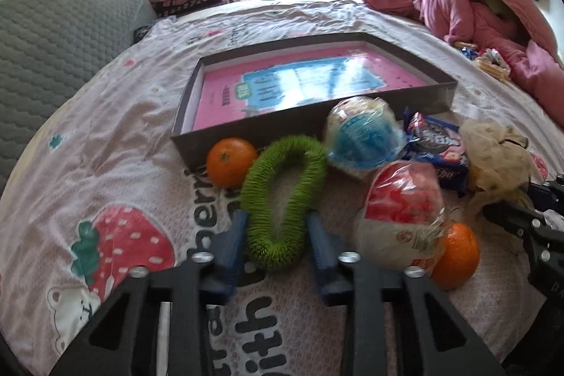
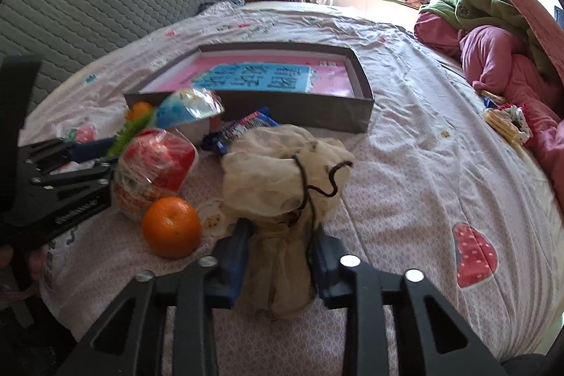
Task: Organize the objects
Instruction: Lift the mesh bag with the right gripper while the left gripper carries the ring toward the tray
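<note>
Grips set: left gripper [image 1: 276, 235] clamps green ring [image 1: 283, 199], right gripper [image 2: 280, 247] pinches mesh pouch [image 2: 282, 164]; lift both clear (slowly), then over the tray [image 2: 363, 94].

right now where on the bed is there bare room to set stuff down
Free: bedsheet right of the box and mesh bag, and left of the orange. Crowded: along the box's near wall, around the green ring and snack packs.
</note>
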